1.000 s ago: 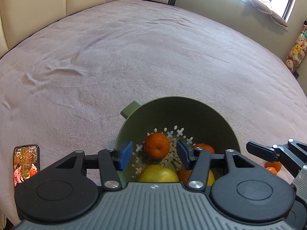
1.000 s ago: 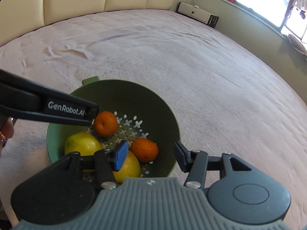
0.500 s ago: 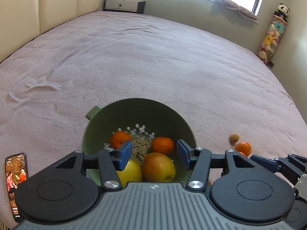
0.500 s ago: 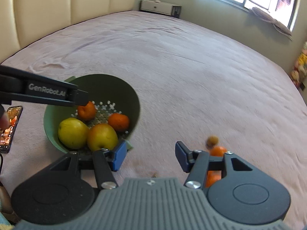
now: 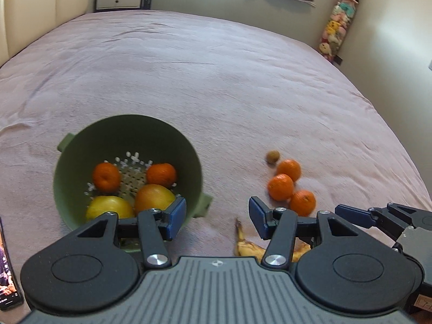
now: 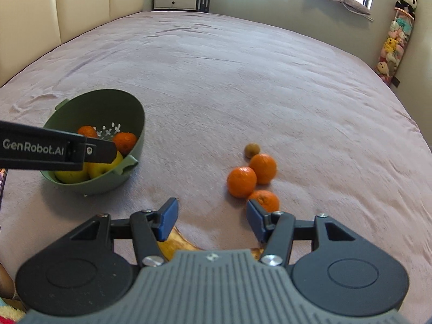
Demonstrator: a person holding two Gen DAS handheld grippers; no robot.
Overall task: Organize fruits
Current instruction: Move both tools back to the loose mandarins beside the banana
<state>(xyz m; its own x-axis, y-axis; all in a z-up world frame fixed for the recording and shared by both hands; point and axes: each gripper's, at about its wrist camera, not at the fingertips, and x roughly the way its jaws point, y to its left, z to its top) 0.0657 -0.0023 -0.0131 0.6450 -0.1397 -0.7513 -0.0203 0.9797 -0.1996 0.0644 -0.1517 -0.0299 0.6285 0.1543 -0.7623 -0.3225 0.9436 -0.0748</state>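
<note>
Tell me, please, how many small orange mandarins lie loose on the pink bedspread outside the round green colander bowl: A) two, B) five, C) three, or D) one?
C: three small orange mandarins cluster on the pink bedspread, beside a small brown round fruit, apart from the round green colander bowl.
</note>
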